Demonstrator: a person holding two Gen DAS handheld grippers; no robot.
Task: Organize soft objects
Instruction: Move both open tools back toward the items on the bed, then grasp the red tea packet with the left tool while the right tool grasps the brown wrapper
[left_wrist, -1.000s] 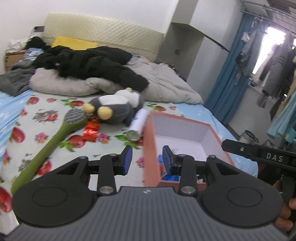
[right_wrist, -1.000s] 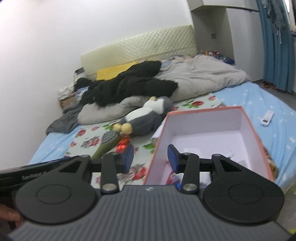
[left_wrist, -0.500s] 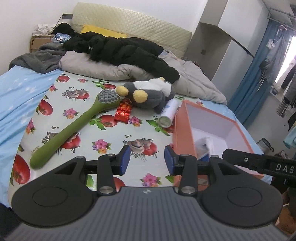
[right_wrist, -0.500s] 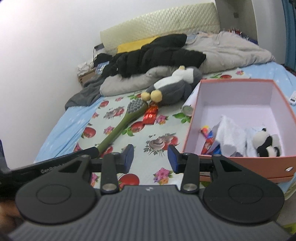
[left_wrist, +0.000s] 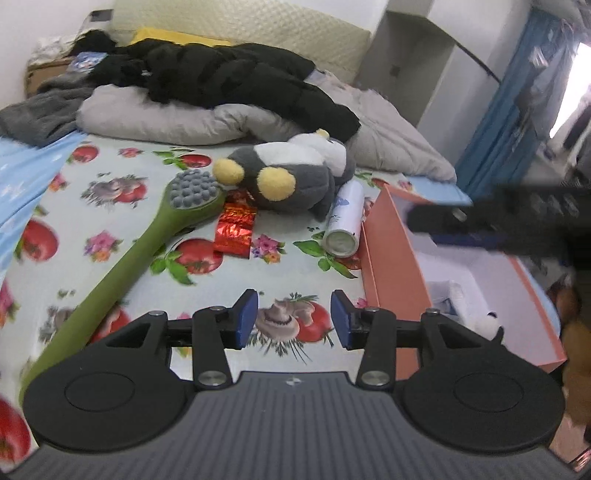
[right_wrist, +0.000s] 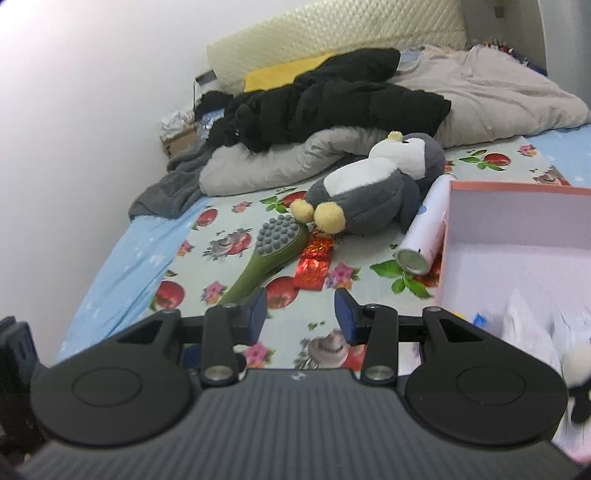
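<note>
Both tools are swinging away from the orange box (left_wrist: 391, 258) and in toward the loose things on the bed (left_wrist: 110, 192) — a second ago each was looking down into the box, and now the fruit-print sheet fills the near ground of both views. The left tool (left_wrist: 293, 319) has just been opening its jaws, and nothing is lying between them; they are standing spread over the printed sheet. The right tool (right_wrist: 300, 315) is also standing spread and empty, its gap unchanged.

Judging from this, one drop into the box is done and the next soft thing is being approached. The box is already holding a small panda toy (left_wrist: 489, 326) and some white cloth near its front wall.

The plush penguin (left_wrist: 291, 173) is lying on its side farther up the bed, beyond both tools and well apart from their tips — slightly right of centre in the left view, with its yellow feet pointing toward the near left. A green massage brush (left_wrist: 147, 251) is lying to its left with its head just beside those feet, a red foil packet (left_wrist: 236, 229) is sitting in front of it, and a white spray can (left_wrist: 343, 221) is resting between the penguin and the box.
</note>
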